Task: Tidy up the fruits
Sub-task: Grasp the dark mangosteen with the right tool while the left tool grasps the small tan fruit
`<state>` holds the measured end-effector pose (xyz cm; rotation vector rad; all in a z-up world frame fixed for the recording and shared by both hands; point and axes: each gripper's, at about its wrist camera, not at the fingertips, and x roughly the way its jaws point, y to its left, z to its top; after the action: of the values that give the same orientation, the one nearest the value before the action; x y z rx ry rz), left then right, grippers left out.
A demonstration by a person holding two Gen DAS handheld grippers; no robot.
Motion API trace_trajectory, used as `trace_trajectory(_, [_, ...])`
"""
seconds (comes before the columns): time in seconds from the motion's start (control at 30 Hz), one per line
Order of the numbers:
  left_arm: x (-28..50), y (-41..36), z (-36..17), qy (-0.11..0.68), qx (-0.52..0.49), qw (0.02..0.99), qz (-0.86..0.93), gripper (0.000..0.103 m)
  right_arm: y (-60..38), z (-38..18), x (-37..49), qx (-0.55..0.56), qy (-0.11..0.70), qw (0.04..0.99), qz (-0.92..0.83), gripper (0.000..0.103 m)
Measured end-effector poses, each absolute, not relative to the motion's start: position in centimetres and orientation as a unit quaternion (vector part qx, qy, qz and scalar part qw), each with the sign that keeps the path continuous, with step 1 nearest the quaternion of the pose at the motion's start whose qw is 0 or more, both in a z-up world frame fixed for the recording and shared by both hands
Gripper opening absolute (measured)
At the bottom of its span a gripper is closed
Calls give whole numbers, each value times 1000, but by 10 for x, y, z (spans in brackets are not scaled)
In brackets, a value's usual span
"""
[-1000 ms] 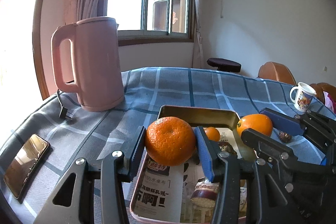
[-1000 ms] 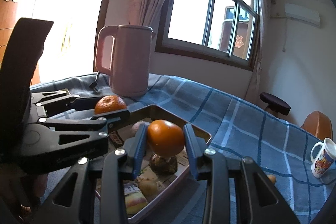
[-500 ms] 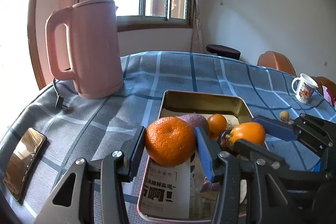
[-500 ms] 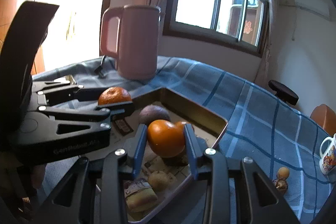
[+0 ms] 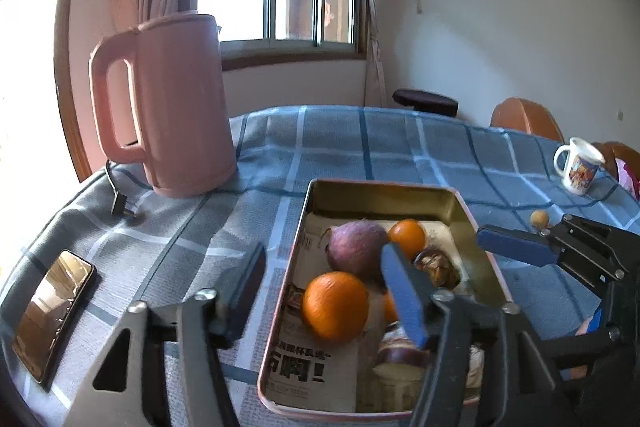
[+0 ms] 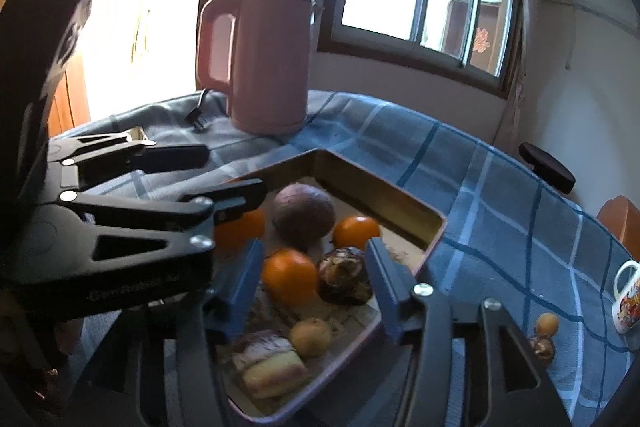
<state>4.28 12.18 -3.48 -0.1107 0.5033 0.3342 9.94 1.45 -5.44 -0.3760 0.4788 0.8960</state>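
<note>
The left gripper (image 5: 324, 291) stood with its jaws spread wide over the near end of the metal tray (image 5: 384, 193), gripping nothing; the large orange (image 5: 335, 305) lay loose on the newspaper lining (image 5: 308, 367) between the pads, touching neither. The right gripper (image 6: 316, 287) was likewise parted and empty, with a second orange (image 6: 289, 277) resting in the tray between its blue pads (image 6: 386, 287). In the left wrist view, a purple round fruit (image 5: 356, 249) lay at 12 o'clock from the large orange, and a smaller orange (image 5: 407, 238) sat just beside it at 1 o'clock. A dark brown, wrinkled fruit (image 6: 344, 281) touched the second orange at its 3 o'clock. A small tan fruit (image 6: 310, 337) and a striped purple-and-cream piece (image 6: 268, 359) occupied the near end of the tray. The newspaper carried large printed Chinese characters, of which "啊" followed by an exclamation mark was probably legible; the remainder was too blurred to read. The left gripper body (image 6: 132, 283) bore embossed lettering that could not be resolved. On the blue checked tablecloth (image 5: 360, 147), a pink kettle (image 5: 168, 103) stood at 10 o'clock from the tray, a smartphone (image 5: 52, 311) lay at 8 o'clock, and a printed mug (image 5: 578, 167) stood at 2 o'clock. Two small fruits (image 6: 546, 325) lay on the cloth outside the tray, near the mug.
</note>
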Motion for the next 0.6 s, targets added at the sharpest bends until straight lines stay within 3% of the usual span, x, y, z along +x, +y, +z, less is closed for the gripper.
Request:
trace_trajectory(0.2, [42,99,-21,225,-44,962,147,69,-39,-42,119,-161,226,886,372,58])
trace_trajectory(0.6, [78,19,-19,232,20,970,76,70,-139,-56,194,-106,301,920,227,58])
